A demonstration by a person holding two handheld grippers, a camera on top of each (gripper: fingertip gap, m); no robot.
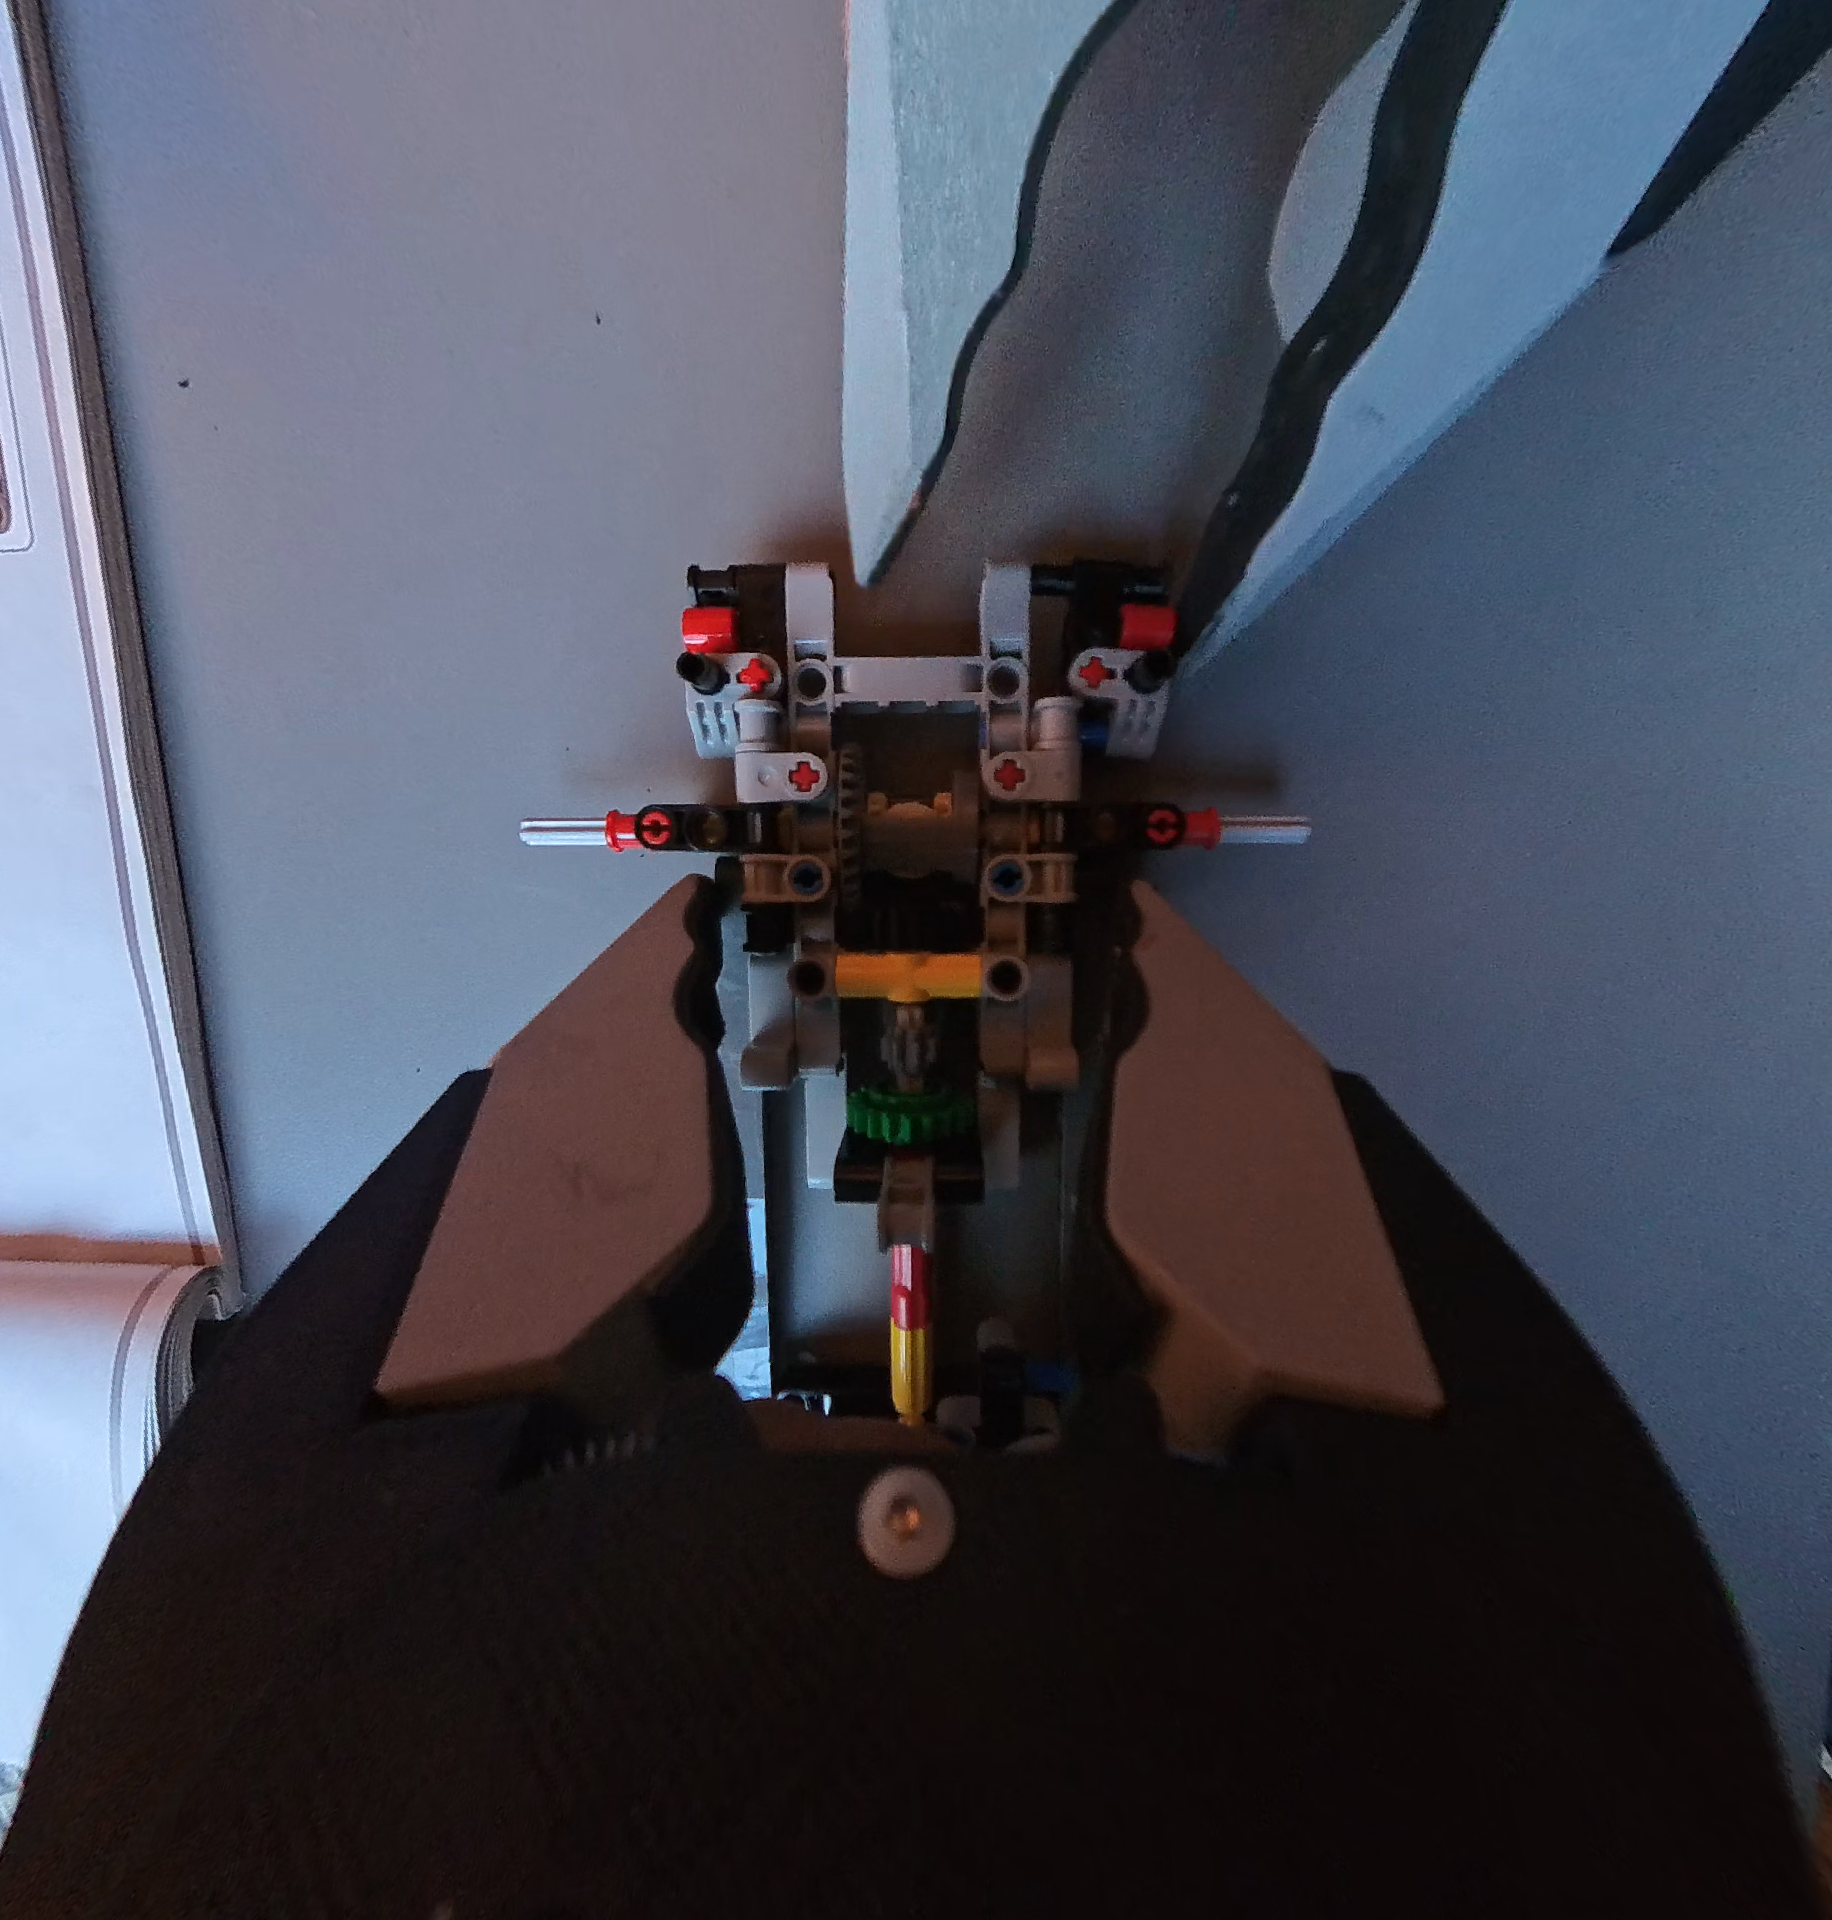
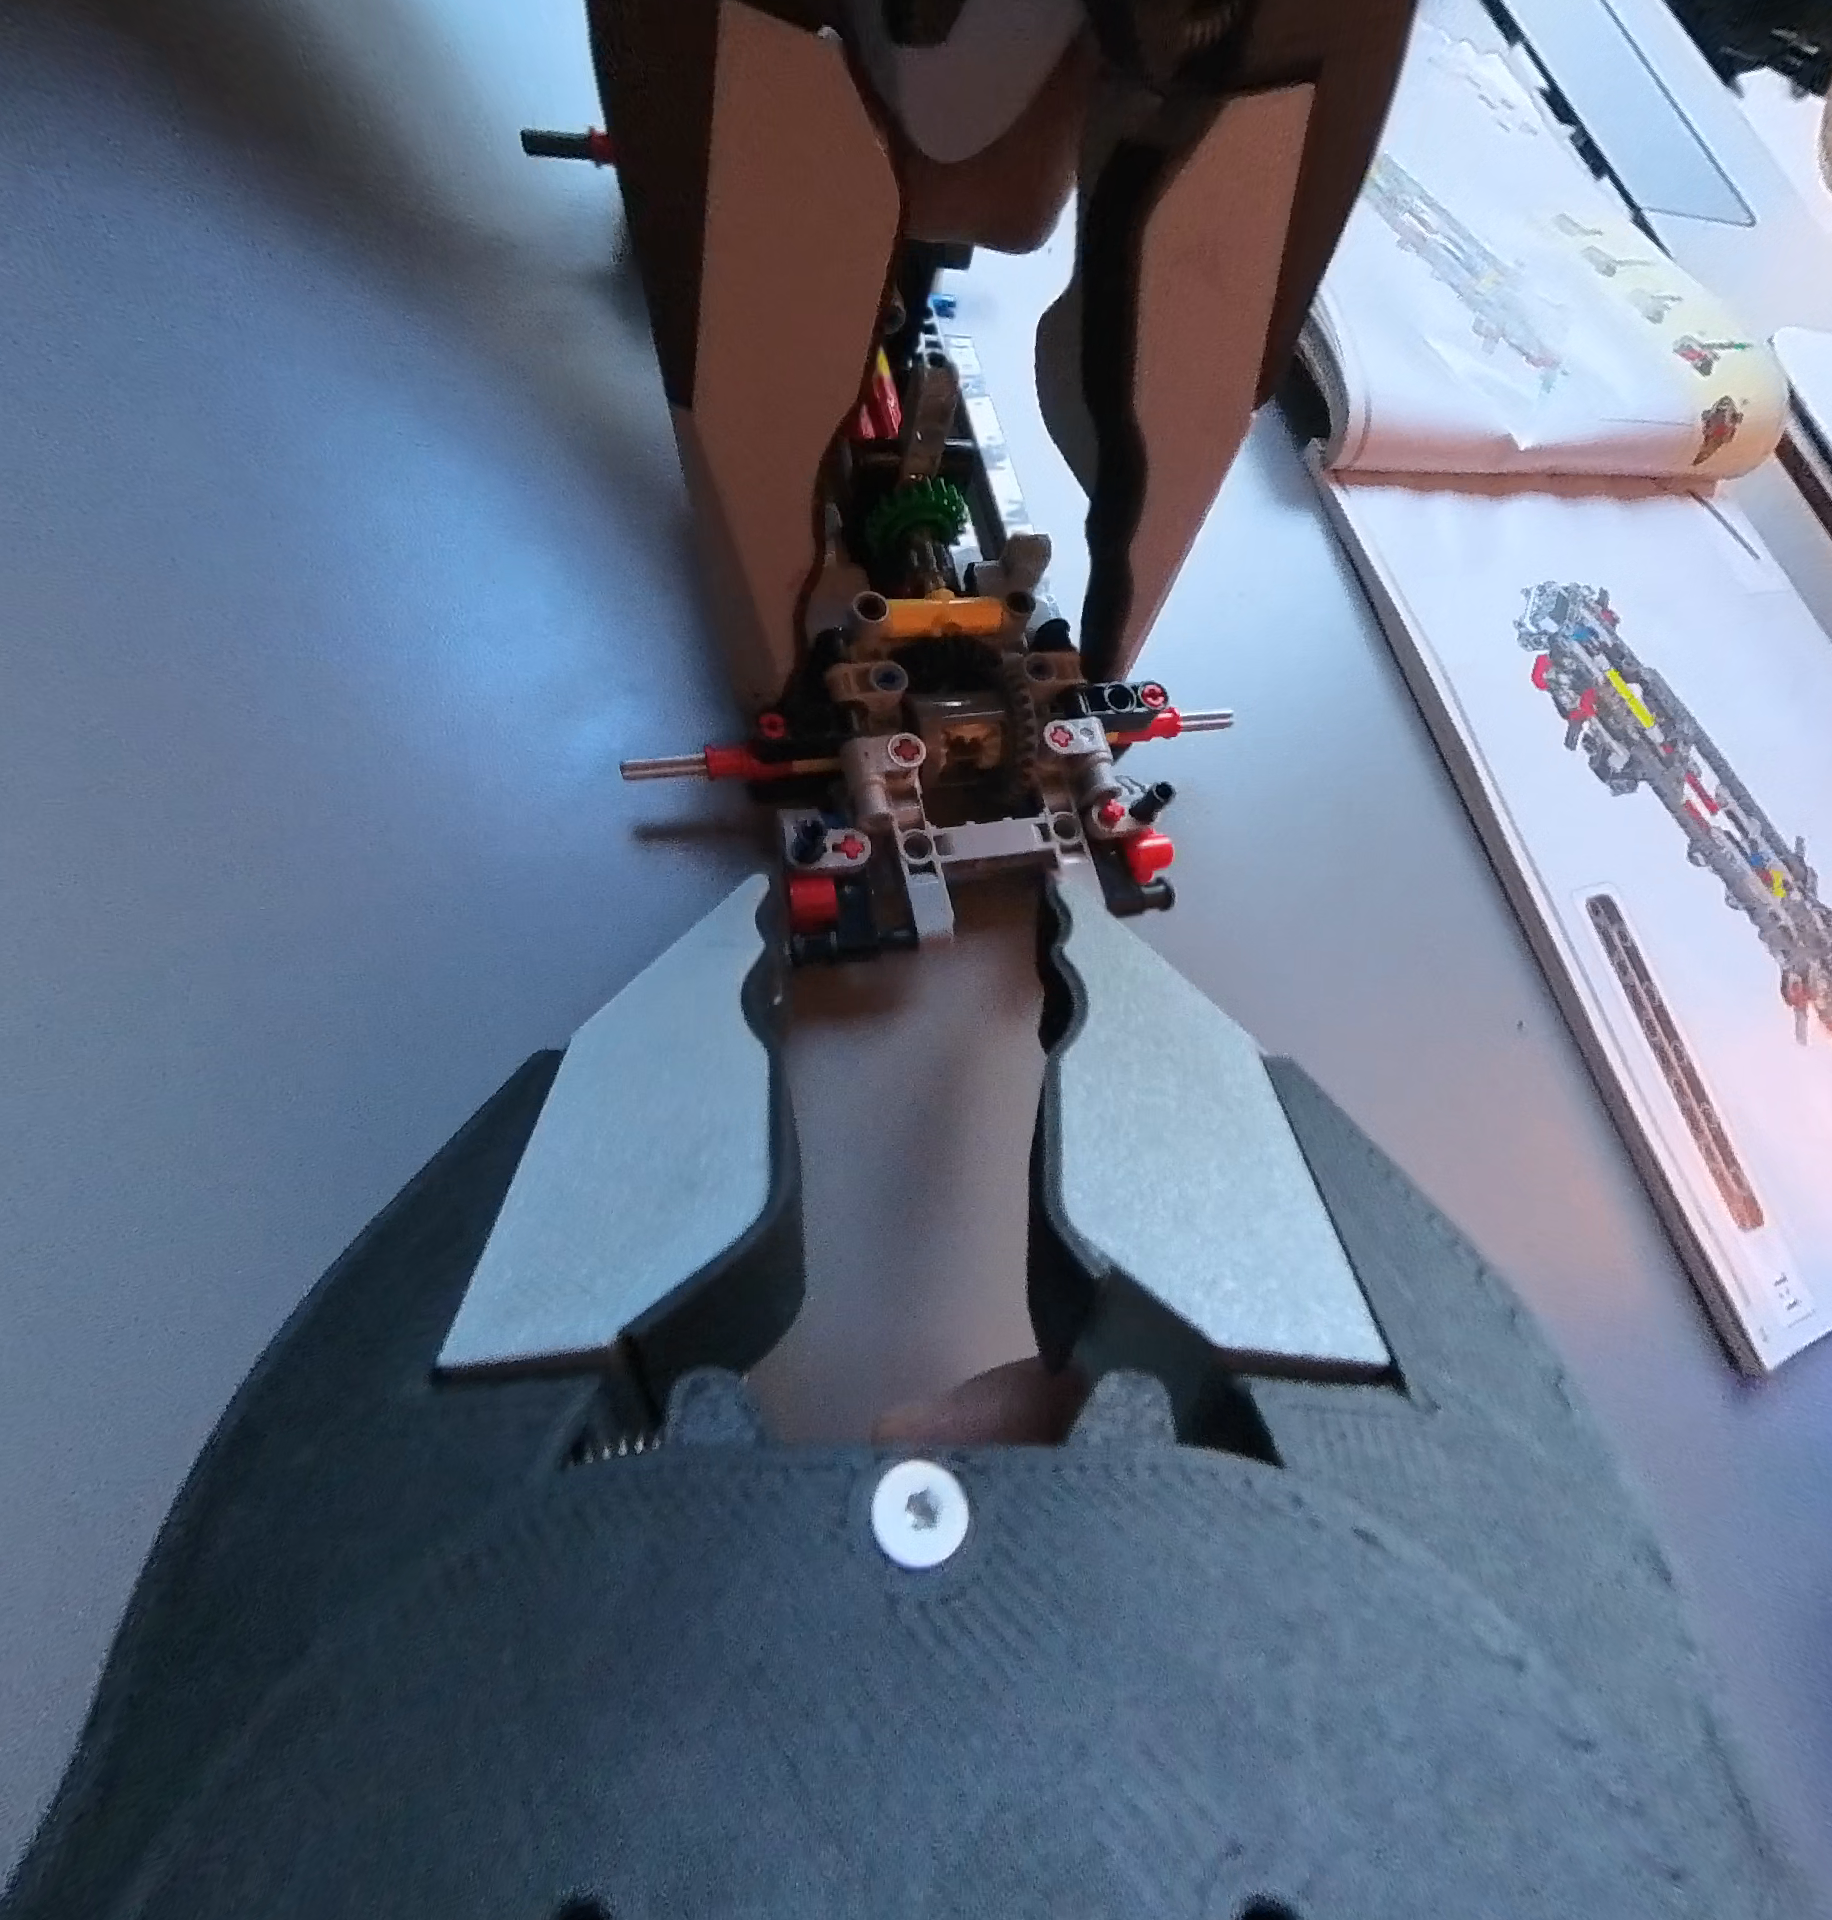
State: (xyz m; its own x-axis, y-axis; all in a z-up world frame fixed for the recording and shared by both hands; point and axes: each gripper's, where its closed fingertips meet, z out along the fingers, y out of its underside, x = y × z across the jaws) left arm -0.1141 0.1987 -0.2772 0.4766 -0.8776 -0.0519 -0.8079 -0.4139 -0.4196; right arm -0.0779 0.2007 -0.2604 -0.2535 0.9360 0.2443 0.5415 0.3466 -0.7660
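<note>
Left gripper (image 1: 917, 914) is clamping the brick model (image 1: 917, 831) by its sides, pads pressing its frame. Model is lying on the grey table (image 1: 424, 520). Right gripper (image 2: 907, 914) is sitting half-open at the model's far end, fingertips just beside it, not gripping. Open booklet (image 2: 1618, 831) is lying nearby.

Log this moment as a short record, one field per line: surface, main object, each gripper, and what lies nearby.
surface: grey table
main object: brick-built chassis of grey, black and red parts, with a green gear and a yellow crossbar
left gripper: fingers on both sides of the chassis, pressed to its flanks
right gripper: jaws apart at the chassis's opposite end, holding nothing; left fingertip beside a red piece
nearby: open instruction booklet to the right gripper's right
</note>
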